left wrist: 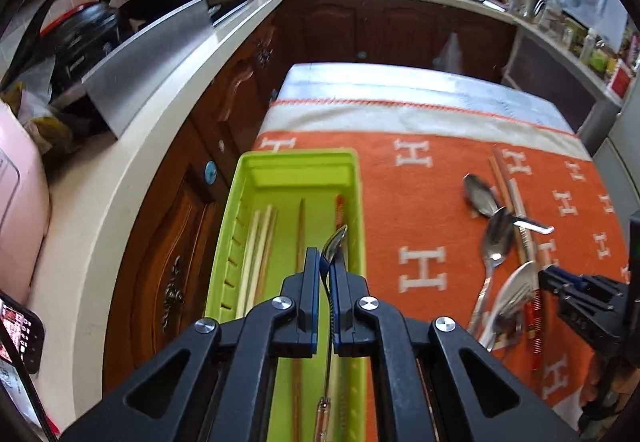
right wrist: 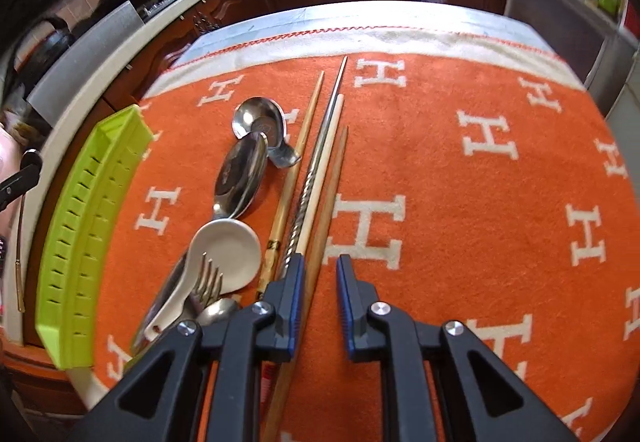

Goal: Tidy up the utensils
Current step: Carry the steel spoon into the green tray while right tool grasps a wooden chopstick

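Left gripper (left wrist: 329,274) clamped on spoon (left wrist: 335,242) over tray (left wrist: 224,262); right gripper (right wrist: 320,274) part-open astride chopstick (right wrist: 328,202).

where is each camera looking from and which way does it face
Left wrist: on the left tongs, angled down over the green tray; its tongs grip a spoon.
Right wrist: on the right tongs, angled down at the chopsticks on the orange cloth; tongs open.
Shared: tray, cloth, loose spoons, kitchen counter.
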Demonstrator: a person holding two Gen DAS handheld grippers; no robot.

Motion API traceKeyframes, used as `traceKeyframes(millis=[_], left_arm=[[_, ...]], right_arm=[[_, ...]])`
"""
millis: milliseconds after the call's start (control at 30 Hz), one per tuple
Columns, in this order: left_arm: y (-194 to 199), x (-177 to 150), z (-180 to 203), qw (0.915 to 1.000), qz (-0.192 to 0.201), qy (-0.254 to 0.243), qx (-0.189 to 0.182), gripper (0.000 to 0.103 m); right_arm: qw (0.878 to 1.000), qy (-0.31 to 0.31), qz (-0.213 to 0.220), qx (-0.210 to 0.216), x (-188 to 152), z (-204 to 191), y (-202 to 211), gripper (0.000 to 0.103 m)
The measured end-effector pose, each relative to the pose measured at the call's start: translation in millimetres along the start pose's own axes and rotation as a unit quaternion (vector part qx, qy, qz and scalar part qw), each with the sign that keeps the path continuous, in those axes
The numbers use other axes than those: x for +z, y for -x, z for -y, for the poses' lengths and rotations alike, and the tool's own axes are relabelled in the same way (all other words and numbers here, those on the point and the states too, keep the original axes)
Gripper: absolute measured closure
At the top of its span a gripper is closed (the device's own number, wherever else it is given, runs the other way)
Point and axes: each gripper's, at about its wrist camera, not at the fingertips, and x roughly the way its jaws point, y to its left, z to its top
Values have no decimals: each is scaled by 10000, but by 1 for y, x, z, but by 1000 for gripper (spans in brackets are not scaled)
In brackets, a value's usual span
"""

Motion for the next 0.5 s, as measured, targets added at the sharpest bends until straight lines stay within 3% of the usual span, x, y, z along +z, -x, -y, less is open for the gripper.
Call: traceKeyframes(millis=[133,167,333,500], left_arm=[[-22,-12,-5,9997,-180,16,181,99],[-25,-14,-6,9996,-209,49,168,97],[-20,-17,-20,9994,-110,328,-5,64],[-8,-20,-29,9988,-11,488,-23,57]], right_arm=[[9980,346,202,-485,-2,-18,-2,89],[9982,322,205,-471,-2,-17,-3,93],[9994,-237,107,-234,-2,2,2,97],[9966,-812,138,58,0,25,16,97]])
